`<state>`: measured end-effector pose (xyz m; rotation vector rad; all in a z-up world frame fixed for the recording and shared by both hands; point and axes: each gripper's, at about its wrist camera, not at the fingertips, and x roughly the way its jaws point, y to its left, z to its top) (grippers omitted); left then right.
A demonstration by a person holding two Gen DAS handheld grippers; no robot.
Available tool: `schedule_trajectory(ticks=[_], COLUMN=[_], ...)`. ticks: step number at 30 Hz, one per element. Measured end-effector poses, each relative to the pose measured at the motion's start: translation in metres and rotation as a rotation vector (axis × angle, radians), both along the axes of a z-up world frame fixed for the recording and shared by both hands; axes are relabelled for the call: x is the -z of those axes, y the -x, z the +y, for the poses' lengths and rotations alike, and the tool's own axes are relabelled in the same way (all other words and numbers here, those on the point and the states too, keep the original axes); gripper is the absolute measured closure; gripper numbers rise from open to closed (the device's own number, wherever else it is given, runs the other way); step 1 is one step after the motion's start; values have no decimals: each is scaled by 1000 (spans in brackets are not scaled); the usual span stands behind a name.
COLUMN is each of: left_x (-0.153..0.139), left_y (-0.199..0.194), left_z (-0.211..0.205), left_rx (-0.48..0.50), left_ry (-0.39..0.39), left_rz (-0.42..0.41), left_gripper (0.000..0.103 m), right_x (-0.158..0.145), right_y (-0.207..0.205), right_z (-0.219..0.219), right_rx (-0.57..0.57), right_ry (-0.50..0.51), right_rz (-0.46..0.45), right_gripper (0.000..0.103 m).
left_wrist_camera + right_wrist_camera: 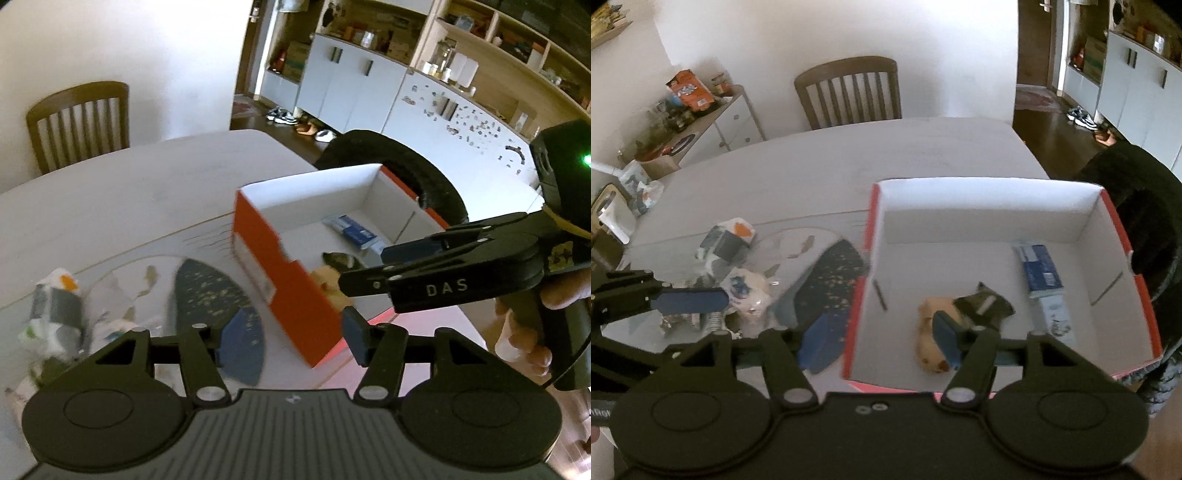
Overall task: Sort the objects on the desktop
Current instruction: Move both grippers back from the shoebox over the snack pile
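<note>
Beside the orange box (855, 317), both our claws, left claw (284, 343) and right claw (882, 338), hang half-open, seemingly empty; next we approach the dark pouch (831, 291) low, centred.

surface: white table (849, 162) | on it: orange box (871, 206), dark blue insole (831, 284), crumpled packets (727, 240), plastic bag (790, 247)
</note>
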<state>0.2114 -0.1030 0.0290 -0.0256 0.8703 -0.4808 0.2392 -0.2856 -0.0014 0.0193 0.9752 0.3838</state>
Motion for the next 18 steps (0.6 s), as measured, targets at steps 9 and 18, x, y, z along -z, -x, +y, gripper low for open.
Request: schedule_trajectory(ticks=[9, 18], left_x=[-1, 9], left_y=[14, 22], left_z=[43, 78], left_rx=[-41, -72], left_ry=[-31, -59], left_rz=[-19, -11], left_gripper=[34, 32], right_x=[-1, 2], right_y=[12, 18], right_z=[38, 76], right_rx=[-16, -74], right_ry=[-12, -11], right_rz=[-9, -20], right_gripper=[35, 31])
